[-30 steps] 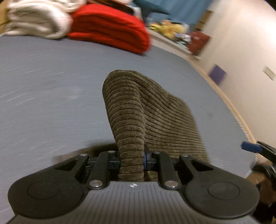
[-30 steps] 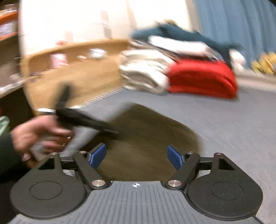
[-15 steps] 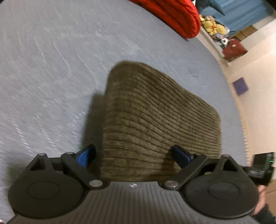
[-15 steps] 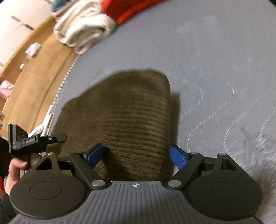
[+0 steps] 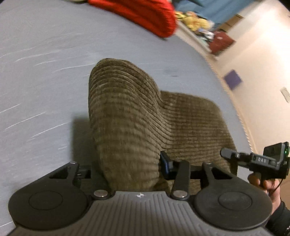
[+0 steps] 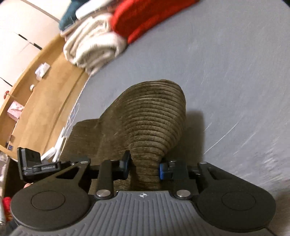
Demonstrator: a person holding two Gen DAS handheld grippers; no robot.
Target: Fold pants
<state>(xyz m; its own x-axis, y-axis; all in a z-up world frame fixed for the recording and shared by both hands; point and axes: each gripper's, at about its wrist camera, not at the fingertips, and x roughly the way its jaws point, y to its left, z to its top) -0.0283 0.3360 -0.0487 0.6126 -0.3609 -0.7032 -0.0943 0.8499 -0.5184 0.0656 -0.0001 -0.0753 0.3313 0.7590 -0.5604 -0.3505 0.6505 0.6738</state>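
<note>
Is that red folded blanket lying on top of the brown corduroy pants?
No, the red folded blanket lies apart on the grey bed, beyond the brown corduroy pants.

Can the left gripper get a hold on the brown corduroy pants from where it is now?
Probably yes. A raised ridge of the pants already stands between the fingers of the left gripper, which are closing on it with nothing in between.

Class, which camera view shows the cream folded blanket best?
The right wrist view: the cream folded blanket lies in full sight at the bed's edge, beside the red blanket. The left wrist view shows almost none of it, only the red one and the brown corduroy pants.
</note>
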